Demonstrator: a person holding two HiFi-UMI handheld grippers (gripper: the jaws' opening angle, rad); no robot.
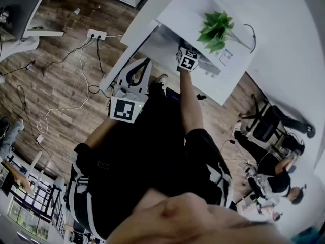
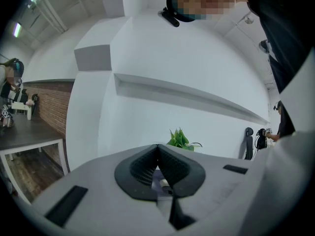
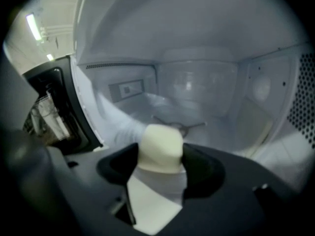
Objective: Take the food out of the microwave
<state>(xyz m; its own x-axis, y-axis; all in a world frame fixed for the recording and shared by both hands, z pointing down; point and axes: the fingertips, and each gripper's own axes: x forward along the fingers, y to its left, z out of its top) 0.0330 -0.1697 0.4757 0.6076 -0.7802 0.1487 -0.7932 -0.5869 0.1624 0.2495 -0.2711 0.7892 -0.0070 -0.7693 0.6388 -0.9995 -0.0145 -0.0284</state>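
In the right gripper view my right gripper is shut on a cream-coloured piece of food, held inside the white microwave cavity. The turntable hub lies just beyond the food, and the dark open door stands at the left. In the head view the right gripper reaches into the microwave; its jaws are hidden there. My left gripper hangs lower left of it, away from the microwave. Its jaws are shut with nothing between them and face a white wall.
A potted green plant stands on the white surface above the microwave. A power strip and cables lie on the wooden floor. An office chair and a seated person are at the right.
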